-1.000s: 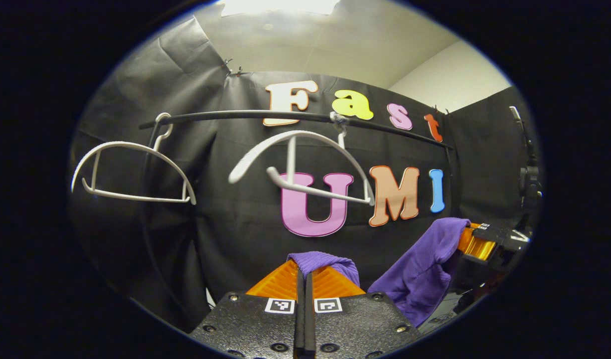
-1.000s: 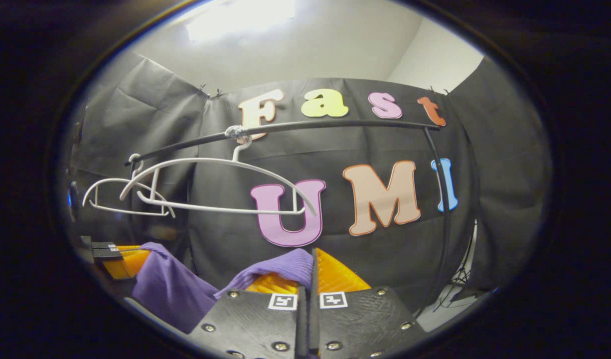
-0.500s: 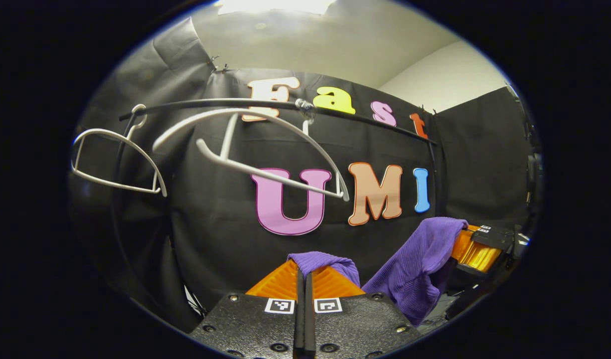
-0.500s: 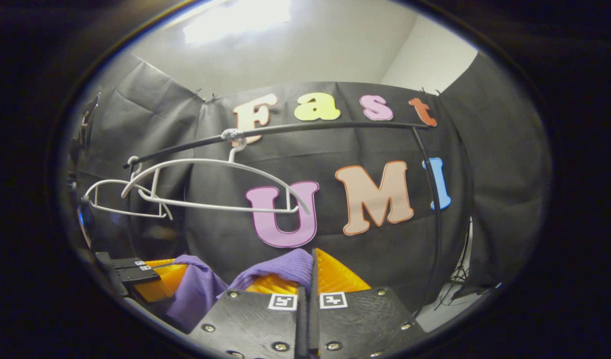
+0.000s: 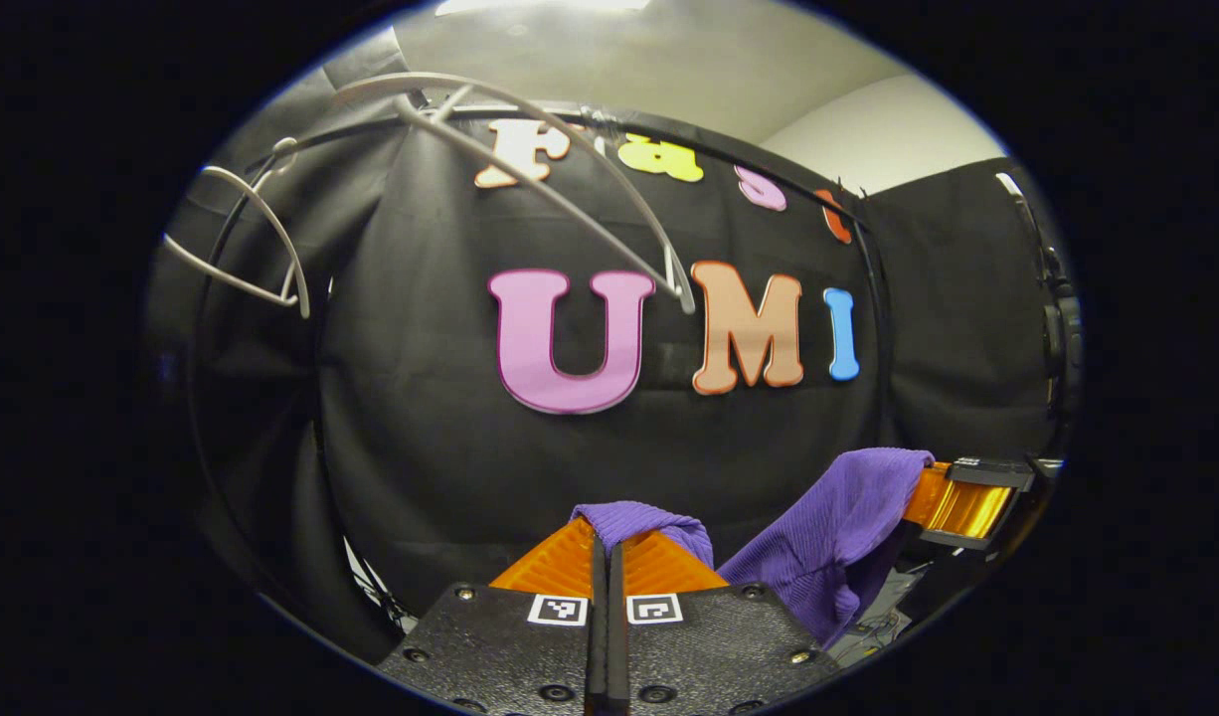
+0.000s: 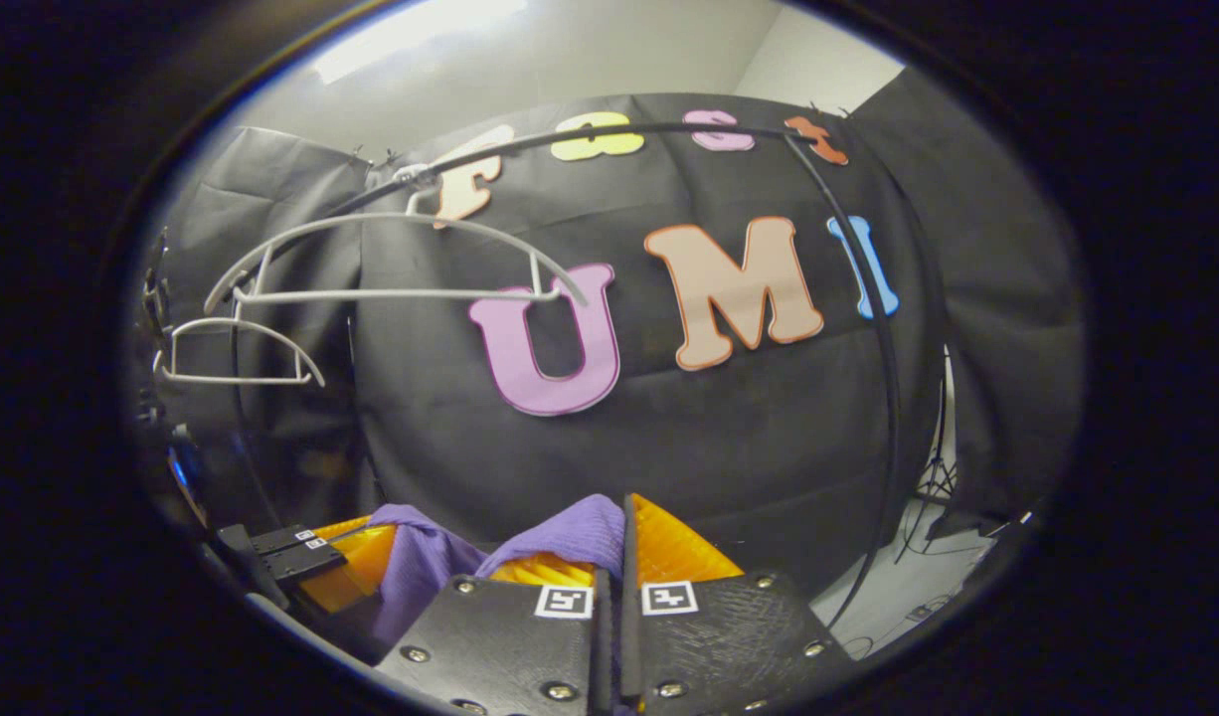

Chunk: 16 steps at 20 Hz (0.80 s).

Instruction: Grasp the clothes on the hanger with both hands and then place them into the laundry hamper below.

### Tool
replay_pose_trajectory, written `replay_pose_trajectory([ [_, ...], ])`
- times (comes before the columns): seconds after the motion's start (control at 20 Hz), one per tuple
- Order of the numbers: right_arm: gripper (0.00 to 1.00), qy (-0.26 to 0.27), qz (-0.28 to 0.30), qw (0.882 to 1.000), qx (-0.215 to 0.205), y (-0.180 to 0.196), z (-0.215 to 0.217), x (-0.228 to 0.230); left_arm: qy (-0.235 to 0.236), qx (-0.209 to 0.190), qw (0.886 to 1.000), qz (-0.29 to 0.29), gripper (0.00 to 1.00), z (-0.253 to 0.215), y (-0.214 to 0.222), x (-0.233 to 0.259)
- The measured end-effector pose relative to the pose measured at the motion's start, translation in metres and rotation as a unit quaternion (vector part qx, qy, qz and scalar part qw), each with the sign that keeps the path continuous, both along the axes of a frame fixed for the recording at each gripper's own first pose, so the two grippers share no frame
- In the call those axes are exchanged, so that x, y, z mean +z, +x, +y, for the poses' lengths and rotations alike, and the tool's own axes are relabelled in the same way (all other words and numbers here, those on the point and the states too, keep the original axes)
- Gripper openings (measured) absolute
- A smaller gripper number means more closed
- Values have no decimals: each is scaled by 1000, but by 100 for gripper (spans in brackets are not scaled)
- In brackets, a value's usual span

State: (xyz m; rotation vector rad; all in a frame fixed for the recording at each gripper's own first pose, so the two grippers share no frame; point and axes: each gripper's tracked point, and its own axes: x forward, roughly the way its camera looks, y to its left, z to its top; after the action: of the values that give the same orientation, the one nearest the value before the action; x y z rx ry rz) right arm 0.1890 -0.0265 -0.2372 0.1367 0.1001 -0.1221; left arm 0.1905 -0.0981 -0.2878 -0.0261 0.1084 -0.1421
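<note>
- Left claw, at the bottom centre of the left gripper view, is pressed closed, its two orange fingers nearly meeting; a fold of the purple garment is pinched between their tips and bulges over the right finger.
- From that fold the ribbed purple cloth sags, then rises to the lower right of the frame, where it drapes over the other claw's orange finger.
- Right claw, at the bottom centre of the right gripper view, is likewise closed on the purple garment; the cloth is bunched over its left finger while the right finger stands bare beside it.
- In the lower left of that frame the cloth runs on to the left claw, which shows there as orange fingers with a black body.
- Both claws point level to slightly upward at the black cloth wall.
- Above, a thin black clothes rail arcs across the upper part of both views and bends down as a post at the right.
- Two bare white hangers hang from the rail in the upper left; the nearer one is tilted in the left gripper view.
- A white ceiling with a bright light lies above the wall.
- A patch of pale floor with a tripod's legs shows at the lower right of the right gripper view.
</note>
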Motion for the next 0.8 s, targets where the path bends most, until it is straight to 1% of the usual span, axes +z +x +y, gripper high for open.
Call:
replay_pose_trajectory([
  [0.1, 4, 4, 26, 1000, -9, -1, -7, -37, 3, -8, 1000, 22, 0, -7, 2, -34],
  [0.2, 4, 14, 47, 999, -15, 0, -13, -74, -3, -11, 999, 44, 0, -11, 0, -68],
  [0.35, 4, 15, 76, 997, -21, -2, -20, -129, -17, 4, 996, 86, 1, -12, -8, -124],
  [0.4, 9, 22, 87, 996, -24, -6, -21, -153, -14, 5, 995, 100, 1, -15, -7, -145],
  [0.45, 4, 31, 101, 994, -28, -6, -24, -177, -4, 11, 994, 113, 0, -13, -8, -166],
  [0.5, 9, 38, 117, 992, -30, -10, -26, -200, 5, 16, 992, 124, 0, -11, -8, -187],
  [0.55, 4, 40, 136, 989, -35, -12, -30, -222, 13, 17, 991, 134, 0, -11, -10, -206],
  [0.7, 4, 42, 187, 981, -45, -22, -40, -276, 26, 11, 985, 172, 1, -14, -14, -256],
  [0.8, 4, 45, 211, 975, -51, -27, -44, -303, 30, 14, 980, 196, 1, -8, -20, -286],
])
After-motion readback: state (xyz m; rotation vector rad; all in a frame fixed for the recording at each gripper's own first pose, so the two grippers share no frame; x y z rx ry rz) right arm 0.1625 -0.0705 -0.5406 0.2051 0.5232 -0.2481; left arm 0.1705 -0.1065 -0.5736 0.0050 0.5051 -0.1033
